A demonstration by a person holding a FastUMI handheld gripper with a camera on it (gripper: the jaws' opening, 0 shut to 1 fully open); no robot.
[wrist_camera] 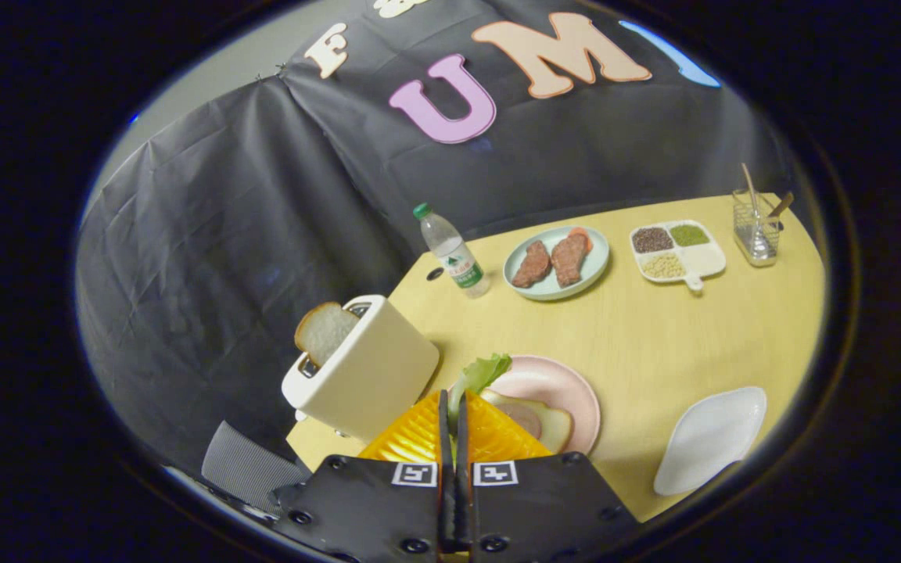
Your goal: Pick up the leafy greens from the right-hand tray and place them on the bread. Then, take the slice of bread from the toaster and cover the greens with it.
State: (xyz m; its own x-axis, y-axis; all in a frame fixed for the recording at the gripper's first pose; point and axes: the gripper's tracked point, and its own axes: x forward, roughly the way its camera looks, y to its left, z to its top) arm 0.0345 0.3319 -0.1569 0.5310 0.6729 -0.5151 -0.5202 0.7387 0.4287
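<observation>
1. Leafy greens (pixel 482 374): one piece, pinched between the two fingers of the gripper (pixel 455 407), which are pressed nearly together on its pale stalk. The frilled leaf sticks up just past the fingertips, held in the air over the near rim of the pink plate (pixel 568 387).
2. Handling, as a judgement: very light, soft, floppy, easily bruised or torn. The stalk looks the firmest part to hold; the frill would likely fold or slip. It may cling to the pads on release.
3. Bread on the plate (pixel 552 426): one slice, lying flat just beyond and right of the fingers, with what looks like a pinkish slice on top; I cannot tell what that is.
4. Toaster (pixel 364 371): one, white, just left of the fingers. One slice of bread (pixel 324 331) stands tilted out of its slot; light, dry, crumbly, best taken by the exposed upper edge.
5. White tray (pixel 712 438): one, to the right, well apart from the plate.
6. Further off on the table (pixel 654 344): one water bottle (pixel 452 252); one pale-blue plate (pixel 556 262) with two brown meat pieces; one divided dish (pixel 677 252) with four compartments; one clear cup (pixel 755 227) holding utensils.
</observation>
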